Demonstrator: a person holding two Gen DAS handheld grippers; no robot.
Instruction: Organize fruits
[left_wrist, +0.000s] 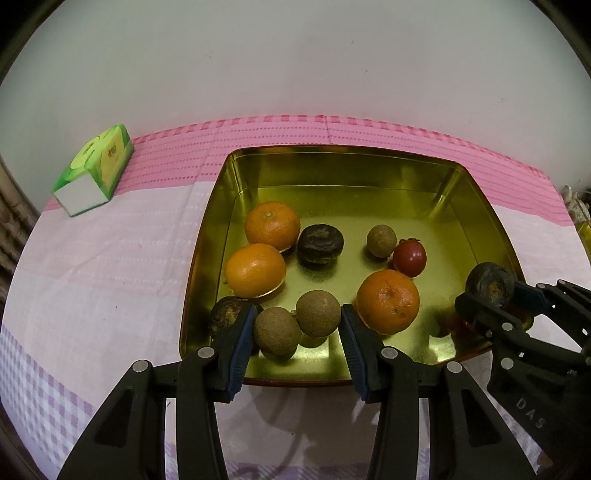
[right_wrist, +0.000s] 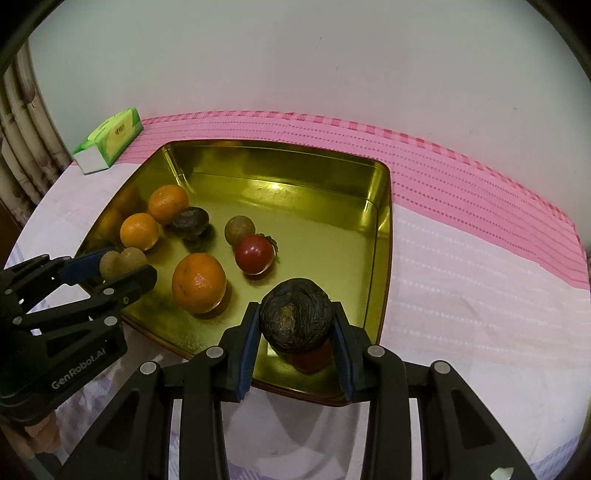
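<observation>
My right claw (right_wrist: 295, 332) grips a dark fruit (right_wrist: 297, 319); my left claw (left_wrist: 295, 332) gapes around two longans (left_wrist: 297, 321). Closing could squirt one sideways.

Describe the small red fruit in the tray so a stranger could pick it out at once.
Start at the gold tray on the pink cloth. Right of the tray's middle, a red fruit sits against a small brown fruit, behind the nearest orange. It is the only glossy red thing there and has a small stalk.
</observation>
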